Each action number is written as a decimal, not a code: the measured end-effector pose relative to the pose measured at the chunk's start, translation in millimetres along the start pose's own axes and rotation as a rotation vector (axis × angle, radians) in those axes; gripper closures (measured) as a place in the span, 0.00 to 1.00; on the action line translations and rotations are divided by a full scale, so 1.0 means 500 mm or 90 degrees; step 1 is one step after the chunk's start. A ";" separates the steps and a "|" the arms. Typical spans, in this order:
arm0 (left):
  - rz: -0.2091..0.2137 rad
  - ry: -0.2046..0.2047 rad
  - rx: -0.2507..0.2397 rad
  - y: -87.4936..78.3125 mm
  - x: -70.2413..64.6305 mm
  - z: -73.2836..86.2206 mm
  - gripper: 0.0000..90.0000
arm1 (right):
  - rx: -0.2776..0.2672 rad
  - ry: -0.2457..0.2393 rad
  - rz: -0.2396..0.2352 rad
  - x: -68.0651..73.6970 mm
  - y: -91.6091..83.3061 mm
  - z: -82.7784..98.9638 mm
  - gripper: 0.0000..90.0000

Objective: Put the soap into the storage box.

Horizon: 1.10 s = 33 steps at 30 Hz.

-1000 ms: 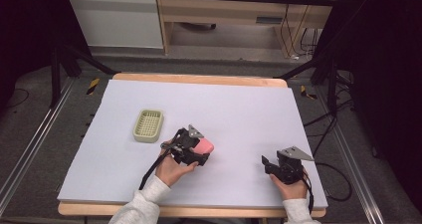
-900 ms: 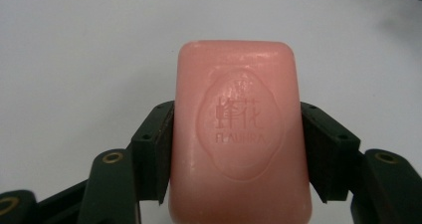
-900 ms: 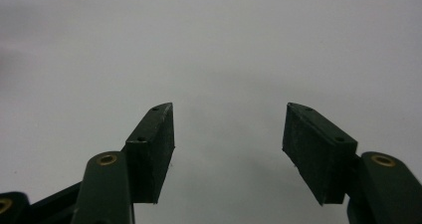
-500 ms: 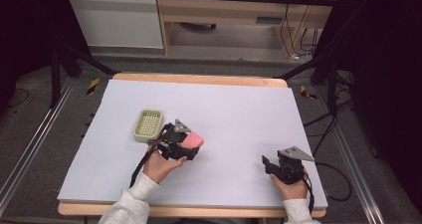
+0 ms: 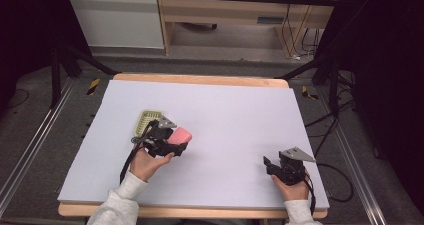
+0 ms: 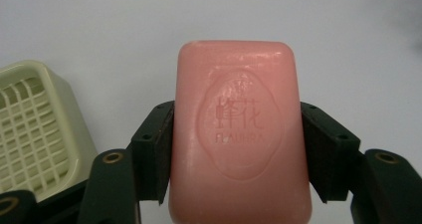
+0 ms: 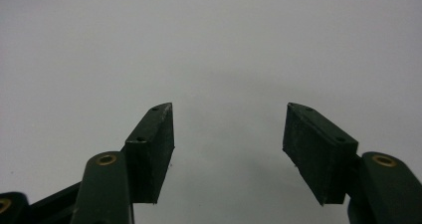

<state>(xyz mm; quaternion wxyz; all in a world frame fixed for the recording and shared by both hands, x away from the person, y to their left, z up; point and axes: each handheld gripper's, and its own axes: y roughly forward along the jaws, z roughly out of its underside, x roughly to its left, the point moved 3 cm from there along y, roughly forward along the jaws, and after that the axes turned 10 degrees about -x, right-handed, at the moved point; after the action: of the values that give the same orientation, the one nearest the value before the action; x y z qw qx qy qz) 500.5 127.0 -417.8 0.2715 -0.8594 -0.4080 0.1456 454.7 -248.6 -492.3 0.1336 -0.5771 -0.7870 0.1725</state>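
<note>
left gripper has the pink soap bar clamped between its pads, just right of the green soap dish, while the right gripper sits near the table's front-right edge, jaws apart and empty

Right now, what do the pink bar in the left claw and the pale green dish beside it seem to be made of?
Soap bar: it looks like pressed soap, waxy and matte, with an embossed stamp on its face. Soap dish: probably moulded plastic, smooth with a slight sheen, with a slotted grid floor.
</note>
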 end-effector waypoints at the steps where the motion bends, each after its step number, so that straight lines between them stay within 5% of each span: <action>1: -0.003 -0.001 0.000 -0.003 0.005 0.000 0.41 | 0.000 0.000 0.000 0.000 0.000 0.000 0.41; 18: -0.047 -0.039 -0.007 -0.021 0.076 0.006 0.41 | -0.001 -0.011 0.002 0.001 0.003 0.002 0.42; 33: -0.065 -0.066 -0.008 -0.008 0.109 0.006 0.42 | 0.001 -0.008 -0.001 0.002 0.003 0.001 0.41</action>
<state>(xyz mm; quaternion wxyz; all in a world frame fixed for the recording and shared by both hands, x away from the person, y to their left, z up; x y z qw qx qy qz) 530.7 172.4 -419.3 0.2513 -0.8306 -0.4658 0.1733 455.4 -247.3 -493.6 0.1293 -0.5752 -0.7883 0.1763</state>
